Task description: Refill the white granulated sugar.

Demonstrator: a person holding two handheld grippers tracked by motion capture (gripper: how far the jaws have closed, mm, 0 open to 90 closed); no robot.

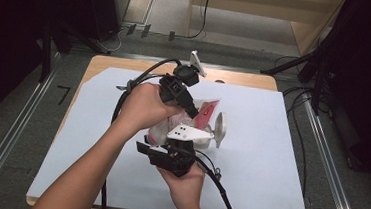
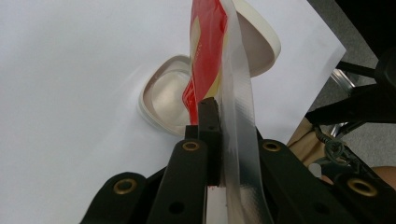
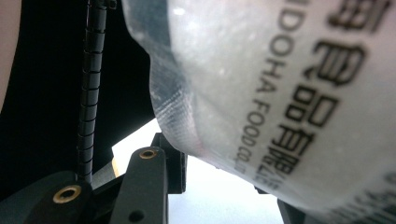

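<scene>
A plastic packet (image 1: 206,110), part red and part clear with printed lettering, hangs in the air between both grippers over the white sheet (image 1: 269,156). My left gripper (image 1: 194,113) comes down from above and is shut on the packet's flat sealed edge (image 2: 208,42); one black pad (image 2: 208,116) presses against the clear strip. My right gripper (image 1: 163,142) reaches up from below. Its jaws (image 3: 229,186) clamp the bulging clear end of the packet (image 3: 280,70). Under the packet sits an open white container (image 2: 166,95) with its lid (image 2: 261,42) standing beside it.
The container (image 1: 204,142) and lid (image 1: 219,128) stand on the sheet just right of my hands. Black cables (image 1: 123,99) trail off both grippers. A wooden table edge (image 1: 236,77) shows at the back, with metal floor rails (image 1: 320,145) and dark stands on either side.
</scene>
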